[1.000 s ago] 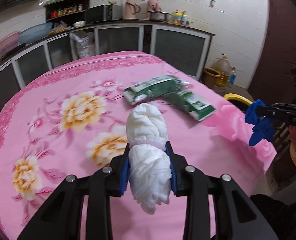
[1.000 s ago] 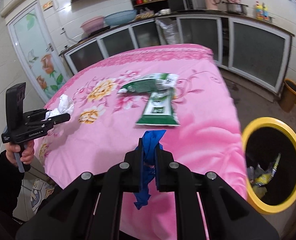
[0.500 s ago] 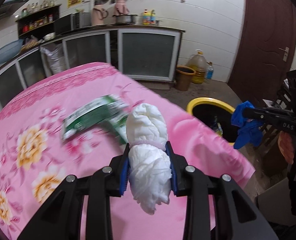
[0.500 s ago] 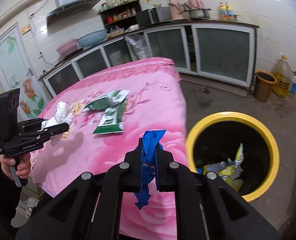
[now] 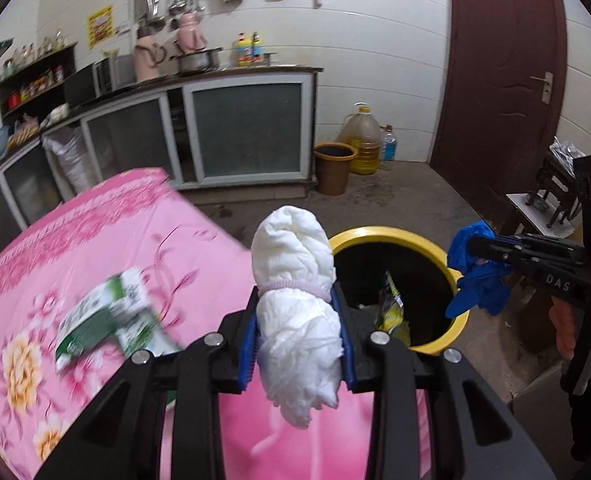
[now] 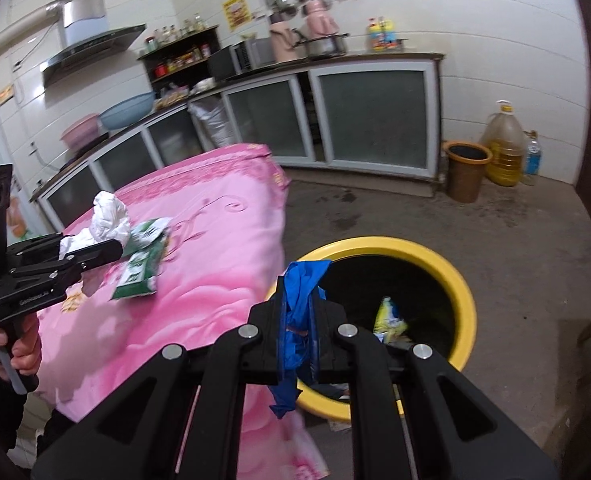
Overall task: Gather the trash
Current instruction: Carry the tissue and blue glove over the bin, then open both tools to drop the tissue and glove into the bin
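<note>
My left gripper is shut on a rolled white bundle, held over the right end of the pink table, just left of the yellow bin. In the right wrist view that left gripper and its white bundle hang over the table. My right gripper is shut on a crumpled blue glove at the bin's near left rim. From the left wrist view the right gripper holds the blue glove above the bin's right rim. Two green packets lie on the table.
Wrappers lie inside the bin. A brown bucket, an oil jug and a small bottle stand by the tiled wall. Kitchen cabinets run along the back. A dark door and a low stand are at the right.
Both grippers have swung from over the table toward the yellow bin, each keeping its load. The bin now fills the middle of both views and the green packets have slid left.
</note>
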A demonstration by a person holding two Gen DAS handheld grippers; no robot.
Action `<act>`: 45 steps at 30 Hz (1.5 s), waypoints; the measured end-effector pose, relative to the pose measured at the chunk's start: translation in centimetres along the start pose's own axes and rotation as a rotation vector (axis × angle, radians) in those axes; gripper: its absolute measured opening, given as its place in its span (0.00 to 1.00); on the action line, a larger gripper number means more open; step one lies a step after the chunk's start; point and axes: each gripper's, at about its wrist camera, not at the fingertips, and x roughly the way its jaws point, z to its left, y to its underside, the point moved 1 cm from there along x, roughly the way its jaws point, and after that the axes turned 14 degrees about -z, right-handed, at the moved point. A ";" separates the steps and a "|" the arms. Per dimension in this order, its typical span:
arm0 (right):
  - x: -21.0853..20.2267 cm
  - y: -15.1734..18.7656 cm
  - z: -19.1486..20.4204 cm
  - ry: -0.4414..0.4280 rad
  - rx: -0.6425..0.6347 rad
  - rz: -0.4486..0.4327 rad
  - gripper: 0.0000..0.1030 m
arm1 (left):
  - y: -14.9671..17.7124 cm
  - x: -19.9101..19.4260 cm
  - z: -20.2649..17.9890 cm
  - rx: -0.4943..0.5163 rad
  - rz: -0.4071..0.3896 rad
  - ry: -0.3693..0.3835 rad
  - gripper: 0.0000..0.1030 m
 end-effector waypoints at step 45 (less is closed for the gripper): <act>7.9 3.3 -7.6 0.180 0.077 0.145 0.10 | -0.4 14.7 -7.7 -0.018 0.097 0.109 0.30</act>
